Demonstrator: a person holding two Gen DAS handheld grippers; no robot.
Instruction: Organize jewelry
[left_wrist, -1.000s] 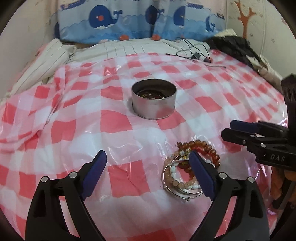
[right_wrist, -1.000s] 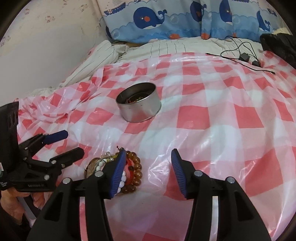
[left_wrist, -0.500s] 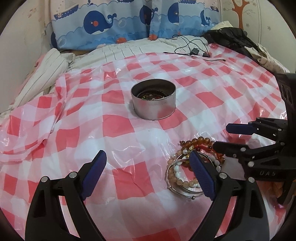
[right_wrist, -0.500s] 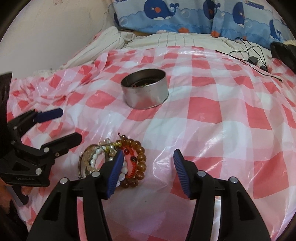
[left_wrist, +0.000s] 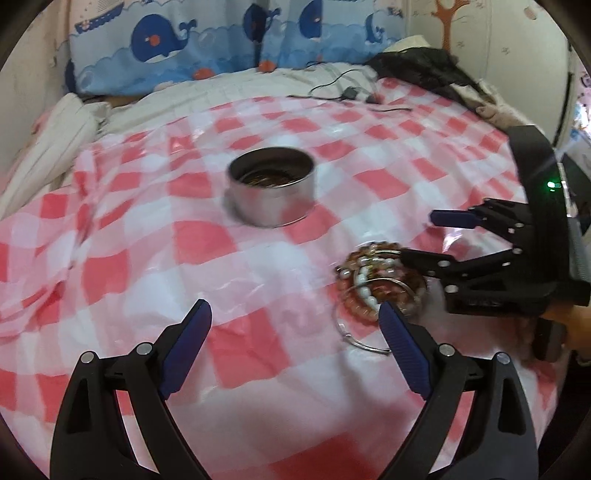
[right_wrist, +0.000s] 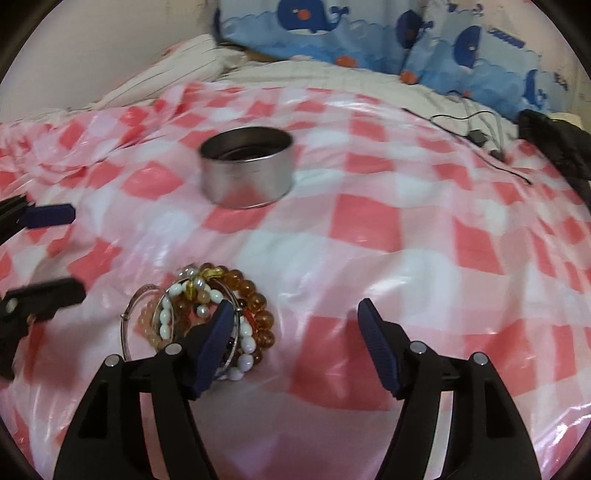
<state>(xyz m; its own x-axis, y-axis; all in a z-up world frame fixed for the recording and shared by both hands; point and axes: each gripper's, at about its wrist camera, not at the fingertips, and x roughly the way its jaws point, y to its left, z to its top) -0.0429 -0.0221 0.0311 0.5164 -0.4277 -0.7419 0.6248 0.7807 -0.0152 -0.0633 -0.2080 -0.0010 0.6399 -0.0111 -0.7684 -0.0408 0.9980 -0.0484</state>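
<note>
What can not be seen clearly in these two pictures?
- What lies in the tin: both views, its wall hides most and the picture is blurred.
- Part of the bracelets: right wrist view, one finger of the right tongs covers it.
- The left tongs are cut off by the left edge in the right wrist view.
- How many bracelets: tangled, blurred in the left wrist view.

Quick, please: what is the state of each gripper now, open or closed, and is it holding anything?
Left gripper: open, holding nothing.
Right gripper: open, holding nothing; its left finger is over the pile of bracelets.
</note>
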